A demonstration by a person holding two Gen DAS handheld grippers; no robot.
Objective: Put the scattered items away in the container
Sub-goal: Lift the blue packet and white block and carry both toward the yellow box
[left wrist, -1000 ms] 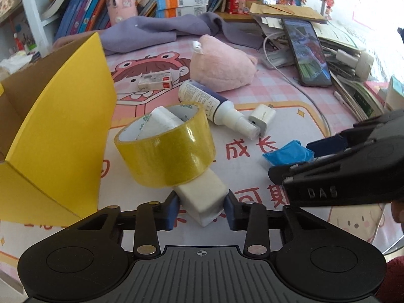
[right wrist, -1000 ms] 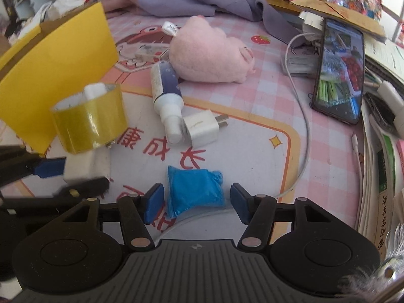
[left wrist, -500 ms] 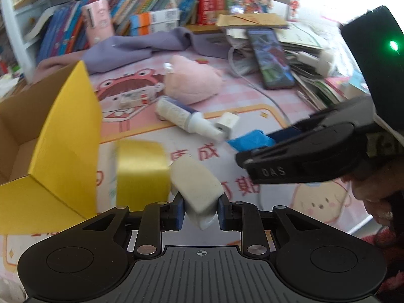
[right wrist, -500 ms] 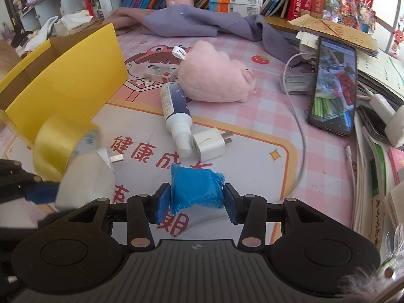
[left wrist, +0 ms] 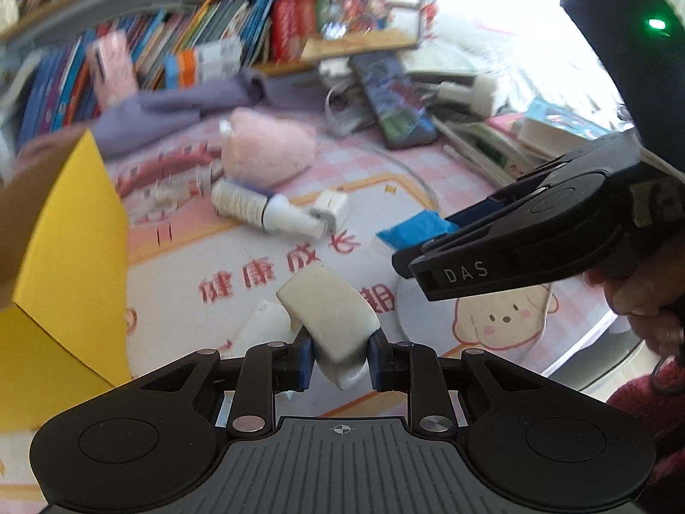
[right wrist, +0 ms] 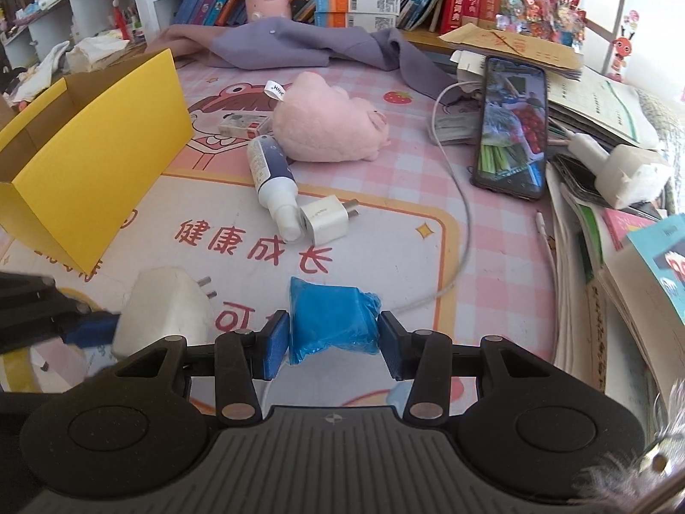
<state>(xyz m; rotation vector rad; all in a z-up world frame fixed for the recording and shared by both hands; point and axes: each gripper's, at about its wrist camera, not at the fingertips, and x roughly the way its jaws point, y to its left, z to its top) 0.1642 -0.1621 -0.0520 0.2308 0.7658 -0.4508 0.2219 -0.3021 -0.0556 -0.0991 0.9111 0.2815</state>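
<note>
My left gripper [left wrist: 338,353] is shut on a white plug adapter [left wrist: 329,317] and holds it tilted above the mat; the right wrist view shows that adapter [right wrist: 167,308] at lower left with its prongs pointing right. My right gripper [right wrist: 332,338] is shut on a blue plastic packet [right wrist: 332,321], lifted off the mat. The left wrist view has the right gripper [left wrist: 428,235] coming in from the right with the blue packet [left wrist: 415,229] at its tip. The open yellow box [right wrist: 98,150] stands at the left.
On the pink mat lie a white spray bottle [right wrist: 272,180], a small white charger [right wrist: 325,218], a pink plush [right wrist: 325,128] and a small carton [right wrist: 244,124]. A phone [right wrist: 511,124], a white cable [right wrist: 466,214], stacked books [right wrist: 599,214] and a purple cloth [right wrist: 299,43] crowd the right and back.
My right gripper closed on the blue packet and lifted it. My left gripper tightened on the white adapter and rose; the yellow tape roll that ringed it slid off and is out of view.
</note>
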